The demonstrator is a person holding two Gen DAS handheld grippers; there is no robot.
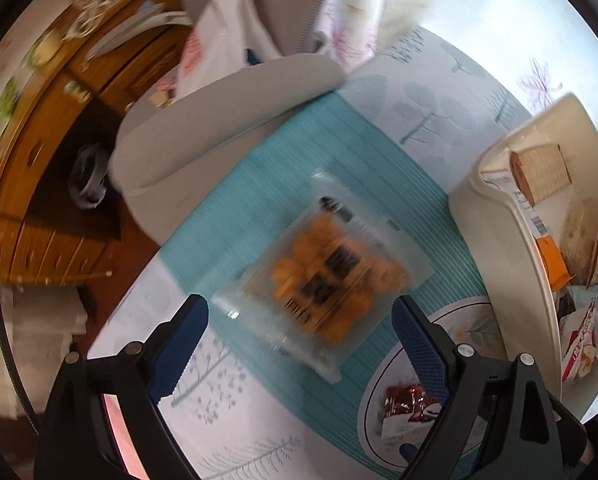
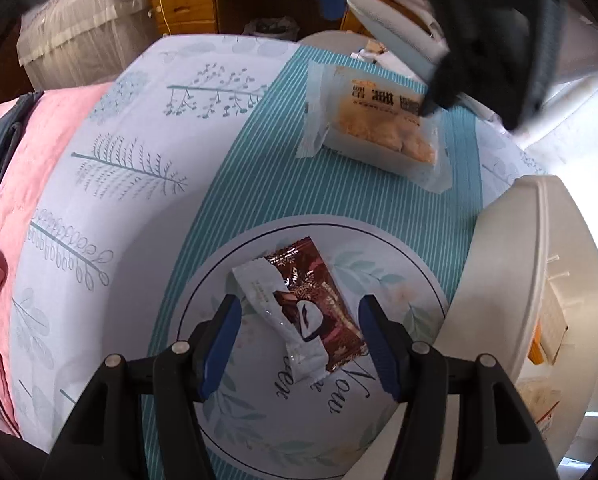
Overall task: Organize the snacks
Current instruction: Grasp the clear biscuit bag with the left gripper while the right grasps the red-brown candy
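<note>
Snacks lie on a table covered with a teal-striped cloth [image 2: 235, 184] printed with pale plants, and the printed circle [image 2: 383, 412] on that cloth serves as the landmark. Inside the circle rests a brown-and-white chocolate wafer packet [image 2: 303, 304], lying flat and slanted. Beyond the circle, on the striped band, lies a clear packet of golden fried puffs [image 1: 331, 276], flat and apart from the wafer packet. Just beside the circle, on its far side from the pink cloth [image 2: 23, 184], stands a cream plastic bin [image 1: 495, 216] already holding several wrapped snacks, among them a cracker pack [image 1: 543, 172] and an orange-edged packet [image 1: 555, 260].

The left gripper [image 1: 301, 326] points down over the puff packet with its blue-padded jaws spread wide; the packet sits ahead of the tips, and the pads do not touch it. The right gripper [image 2: 301, 344] hangs over the circle with its jaws about half spread, one on either side of the wafer packet's near end; neither pad presses on it.

Past the table's far edge sit a grey chair back [image 1: 219, 120] and wooden drawers [image 2: 187, 0].
</note>
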